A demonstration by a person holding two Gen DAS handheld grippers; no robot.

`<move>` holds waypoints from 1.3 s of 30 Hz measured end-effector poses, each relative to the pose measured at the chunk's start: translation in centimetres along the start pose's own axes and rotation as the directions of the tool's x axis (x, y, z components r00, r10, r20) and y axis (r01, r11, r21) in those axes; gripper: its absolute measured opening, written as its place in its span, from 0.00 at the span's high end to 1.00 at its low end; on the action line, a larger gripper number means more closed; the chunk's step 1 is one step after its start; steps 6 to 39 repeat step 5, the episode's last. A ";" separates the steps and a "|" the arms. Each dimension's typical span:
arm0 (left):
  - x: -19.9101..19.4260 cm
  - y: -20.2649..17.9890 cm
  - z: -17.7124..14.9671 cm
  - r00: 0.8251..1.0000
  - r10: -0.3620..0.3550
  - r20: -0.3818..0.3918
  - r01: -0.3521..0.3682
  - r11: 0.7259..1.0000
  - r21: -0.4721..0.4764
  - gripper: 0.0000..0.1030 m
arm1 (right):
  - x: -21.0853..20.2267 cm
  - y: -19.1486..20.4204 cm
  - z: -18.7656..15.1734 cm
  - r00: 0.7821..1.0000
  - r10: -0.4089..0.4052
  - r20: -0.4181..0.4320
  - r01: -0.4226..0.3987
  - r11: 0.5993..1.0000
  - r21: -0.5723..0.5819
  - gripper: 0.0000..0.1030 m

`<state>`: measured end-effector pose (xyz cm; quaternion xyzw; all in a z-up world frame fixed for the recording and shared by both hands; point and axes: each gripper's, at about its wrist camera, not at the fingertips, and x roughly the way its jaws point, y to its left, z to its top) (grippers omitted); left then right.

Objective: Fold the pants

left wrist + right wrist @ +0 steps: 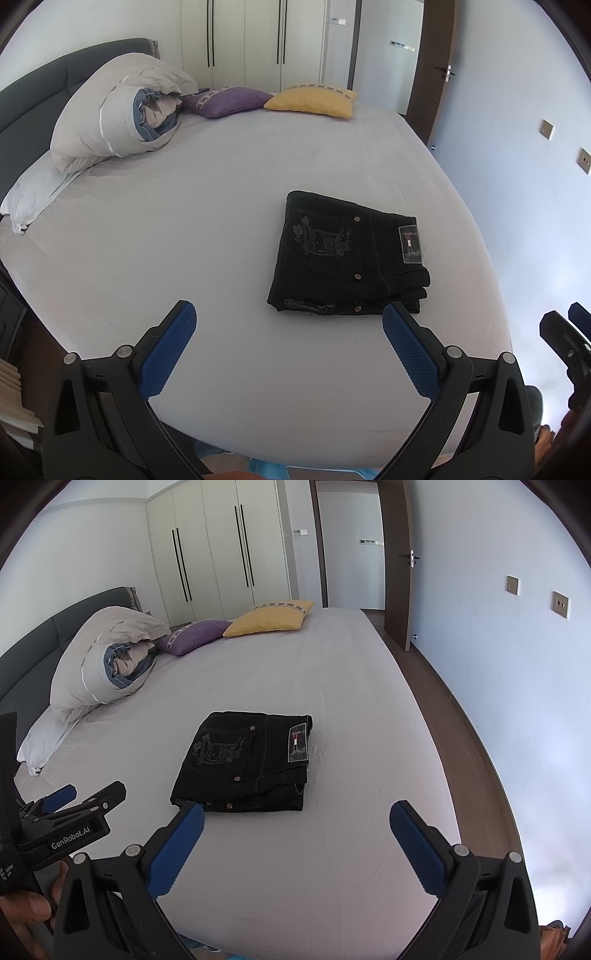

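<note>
1. Left wrist view: my left gripper hangs over the near part of the bed with its blue pads wide apart and nothing between them; the pants lie folded into a compact black stack on the sheet, just beyond my right-side pad.
2. In that same view my right gripper shows at the far right edge, off the side of the bed; its fingers look spread.
3. Right wrist view: my right gripper is held open and empty above the sheet; the folded pants sit just past my left-side pad, label patch facing up.
4. At the head of the bed lie a rolled duvet, a purple cushion and a yellow cushion; all are well apart from the pants.
</note>
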<state>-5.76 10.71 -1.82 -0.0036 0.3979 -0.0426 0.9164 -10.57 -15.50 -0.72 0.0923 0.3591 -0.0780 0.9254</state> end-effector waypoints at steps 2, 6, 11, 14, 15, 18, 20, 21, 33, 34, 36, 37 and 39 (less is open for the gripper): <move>0.1 0.1 0.0 1.000 0.014 0.001 -0.014 1.000 0.005 0.00 | 0.1 -0.2 -0.1 1.000 0.001 -0.005 -0.001 1.000 0.003 0.00; 0.2 0.2 -0.1 1.000 0.014 0.000 -0.014 1.000 0.003 0.00 | -0.1 -0.5 -0.5 1.000 0.001 -0.010 -0.001 1.000 0.012 0.00; 0.2 0.2 -0.1 1.000 0.014 0.000 -0.014 1.000 0.003 0.00 | -0.1 -0.5 -0.5 1.000 0.001 -0.010 -0.001 1.000 0.012 0.00; 0.2 0.2 -0.1 1.000 0.014 0.000 -0.014 1.000 0.003 0.00 | -0.1 -0.5 -0.5 1.000 0.001 -0.010 -0.001 1.000 0.012 0.00; 0.2 0.2 -0.1 1.000 0.014 0.000 -0.014 1.000 0.003 0.00 | -0.1 -0.5 -0.5 1.000 0.001 -0.010 -0.001 1.000 0.012 0.00; 0.2 0.2 -0.1 1.000 0.014 0.000 -0.014 1.000 0.003 0.00 | -0.1 -0.5 -0.5 1.000 0.001 -0.010 -0.001 1.000 0.012 0.00; 0.2 0.2 -0.1 1.000 0.014 0.000 -0.014 1.000 0.003 0.00 | -0.1 -0.5 -0.5 1.000 0.001 -0.010 -0.001 1.000 0.012 0.00; 0.2 0.2 -0.1 1.000 0.014 0.000 -0.014 1.000 0.003 0.00 | -0.1 -0.5 -0.5 1.000 0.001 -0.010 -0.001 1.000 0.012 0.00; 0.2 0.2 -0.1 1.000 0.014 0.000 -0.014 1.000 0.003 0.00 | -0.1 -0.5 -0.5 1.000 0.001 -0.010 -0.001 1.000 0.012 0.00; 0.2 0.2 -0.1 1.000 0.014 0.000 -0.014 1.000 0.003 0.00 | -0.1 -0.5 -0.5 1.000 0.001 -0.010 -0.001 1.000 0.012 0.00; 0.2 0.2 -0.1 1.000 0.014 0.000 -0.014 1.000 0.003 0.00 | -0.1 -0.5 -0.5 1.000 0.001 -0.010 -0.001 1.000 0.012 0.00; 0.2 0.2 -0.1 1.000 0.014 0.000 -0.014 1.000 0.003 0.00 | -0.1 -0.5 -0.5 1.000 0.001 -0.010 -0.001 1.000 0.012 0.00; 0.2 0.2 -0.1 1.000 0.014 0.000 -0.014 1.000 0.003 0.00 | -0.1 -0.5 -0.5 1.000 0.001 -0.010 -0.001 1.000 0.012 0.00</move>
